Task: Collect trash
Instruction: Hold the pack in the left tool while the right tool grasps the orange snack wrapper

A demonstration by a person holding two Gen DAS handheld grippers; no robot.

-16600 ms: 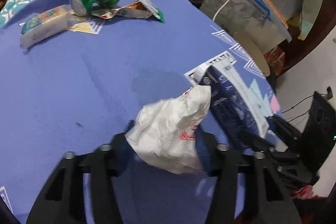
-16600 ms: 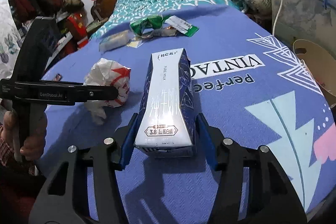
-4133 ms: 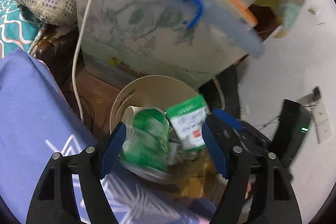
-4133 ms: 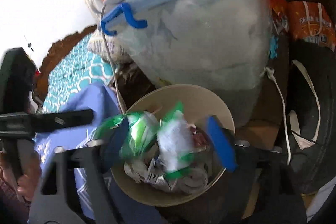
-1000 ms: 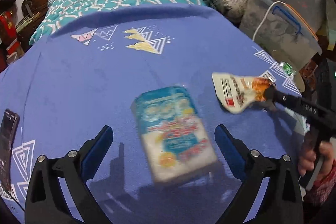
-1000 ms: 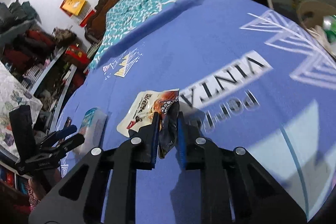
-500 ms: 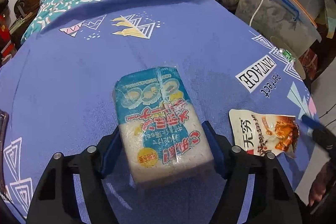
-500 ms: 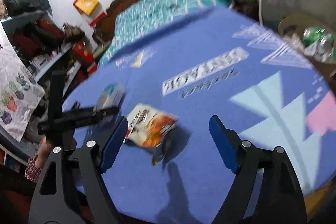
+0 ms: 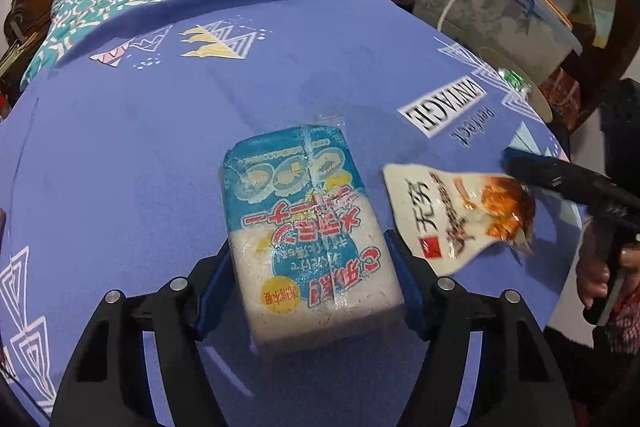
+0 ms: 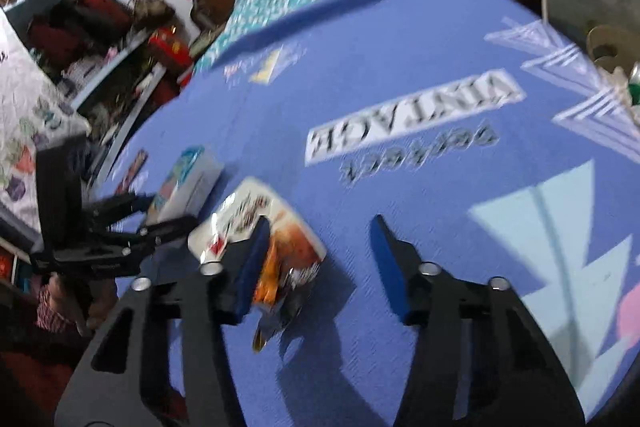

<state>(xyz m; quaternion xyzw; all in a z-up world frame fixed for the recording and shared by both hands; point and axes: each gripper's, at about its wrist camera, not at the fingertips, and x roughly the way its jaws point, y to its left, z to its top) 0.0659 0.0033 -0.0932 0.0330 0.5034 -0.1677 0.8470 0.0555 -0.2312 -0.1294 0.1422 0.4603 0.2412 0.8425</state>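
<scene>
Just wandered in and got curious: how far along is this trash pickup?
Some trash already sits in the bin past the table's edge. The left tool is closed on the blue-and-white pack. The right tool is open, the snack wrapper lying loose. Both must go in the bin.

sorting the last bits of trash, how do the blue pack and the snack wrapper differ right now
The blue pack is a thick, blocky bundle; the snack wrapper is flat and crumpled at one end. The pack sits clamped between the left tongs; the wrapper lies loose inside the open right tongs, beside one finger. The pack is blue and white with red print; the wrapper is white with an orange picture. Both rest on the blue tablecloth, side by side.
</scene>
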